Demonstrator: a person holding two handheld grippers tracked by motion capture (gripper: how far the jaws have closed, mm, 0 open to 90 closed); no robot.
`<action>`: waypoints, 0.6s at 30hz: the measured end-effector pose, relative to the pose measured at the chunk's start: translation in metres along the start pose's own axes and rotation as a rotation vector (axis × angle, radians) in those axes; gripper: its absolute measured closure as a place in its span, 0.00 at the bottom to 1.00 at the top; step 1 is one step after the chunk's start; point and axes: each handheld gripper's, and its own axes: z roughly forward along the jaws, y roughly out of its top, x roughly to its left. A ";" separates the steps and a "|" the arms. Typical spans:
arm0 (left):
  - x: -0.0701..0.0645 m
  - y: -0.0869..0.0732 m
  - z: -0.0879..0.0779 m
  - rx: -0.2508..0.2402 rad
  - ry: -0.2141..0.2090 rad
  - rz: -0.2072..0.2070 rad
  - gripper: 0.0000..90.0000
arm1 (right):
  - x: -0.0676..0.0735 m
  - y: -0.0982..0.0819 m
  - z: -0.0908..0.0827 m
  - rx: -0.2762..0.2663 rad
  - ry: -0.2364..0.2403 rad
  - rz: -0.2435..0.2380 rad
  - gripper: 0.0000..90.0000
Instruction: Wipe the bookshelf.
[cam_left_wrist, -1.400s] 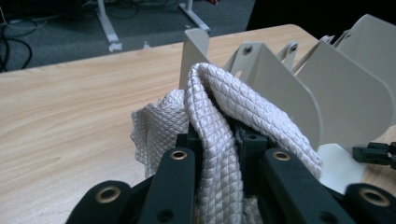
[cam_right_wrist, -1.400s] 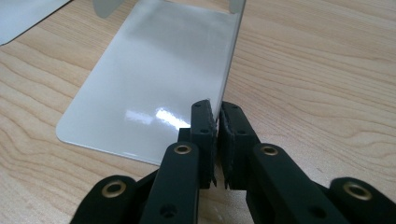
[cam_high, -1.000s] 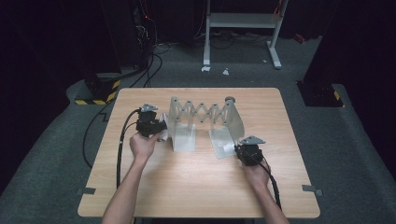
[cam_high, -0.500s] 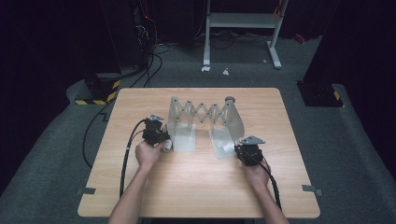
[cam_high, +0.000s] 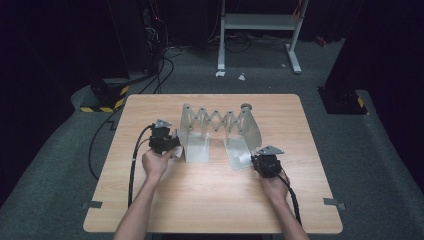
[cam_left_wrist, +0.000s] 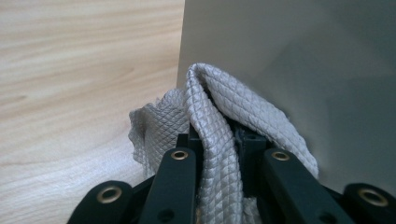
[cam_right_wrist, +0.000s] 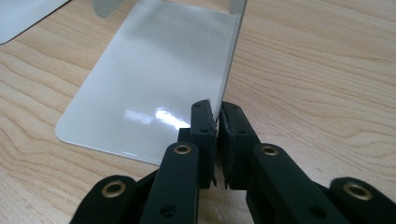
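Wiping with cloth (cam_left_wrist: 210, 116), clenched in our left gripper (cam_high: 170, 146), against left panel of bookend (cam_high: 197, 145) at table (cam_high: 210, 200) middle. Right gripper (cam_right_wrist: 217, 122) pinches right panel edge. Risk: hard push makes scissor frame fold, edge slips out.

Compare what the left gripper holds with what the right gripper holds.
The left gripper is shut on a soft, quilted grey cloth, bunched between its pads; the right gripper is shut on the thin edge of a rigid, glossy metal bookend. The cloth presses against the bookend's left plate; the right plate lies flat on the table. Both grips are tight.
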 end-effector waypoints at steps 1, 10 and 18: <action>0.000 0.004 -0.005 -0.016 -0.004 0.005 0.89 | 0.000 0.000 0.000 0.000 0.000 -0.001 0.94; -0.003 0.031 -0.031 -0.109 -0.030 0.004 0.89 | 0.000 0.000 0.000 0.000 0.001 0.002 0.94; 0.000 0.050 -0.033 -0.132 -0.022 0.013 0.89 | 0.000 0.000 0.000 0.001 0.003 0.005 0.94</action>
